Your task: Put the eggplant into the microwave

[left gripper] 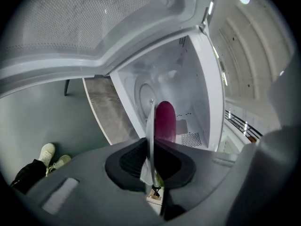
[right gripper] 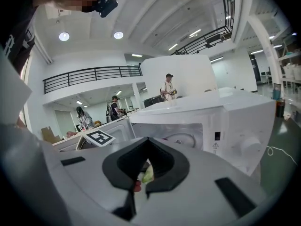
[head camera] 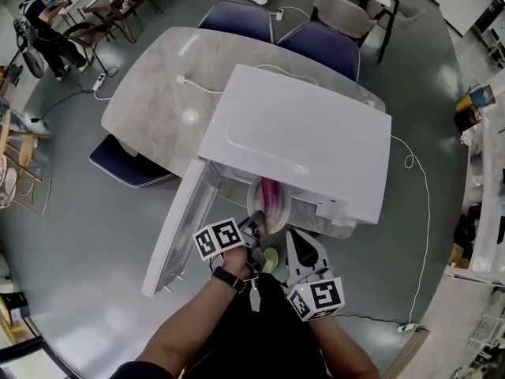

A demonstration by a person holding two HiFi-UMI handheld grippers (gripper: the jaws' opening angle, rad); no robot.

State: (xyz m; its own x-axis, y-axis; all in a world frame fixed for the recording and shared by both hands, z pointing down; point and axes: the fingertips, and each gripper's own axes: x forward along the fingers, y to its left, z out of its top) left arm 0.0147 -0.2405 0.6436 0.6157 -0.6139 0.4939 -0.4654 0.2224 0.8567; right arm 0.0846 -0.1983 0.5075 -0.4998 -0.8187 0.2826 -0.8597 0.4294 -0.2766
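We see the microwave (head camera: 300, 133) on the table (head camera: 158, 109), with its door (head camera: 177, 227) swung wide. Our left gripper (left gripper: 151, 160) is clamped on the rim of a plate (left gripper: 150, 121). The eggplant (left gripper: 165, 121) lies on that plate, right at the cavity mouth. Our right gripper (right gripper: 143, 173) is just beside the left, jaws drawn together. A pale-green bit shows in the gap; we can't tell what it is.

A grey marbled table (head camera: 154, 109) carries a white cable (head camera: 183, 79), with blue chairs (head camera: 319, 44) beside it.
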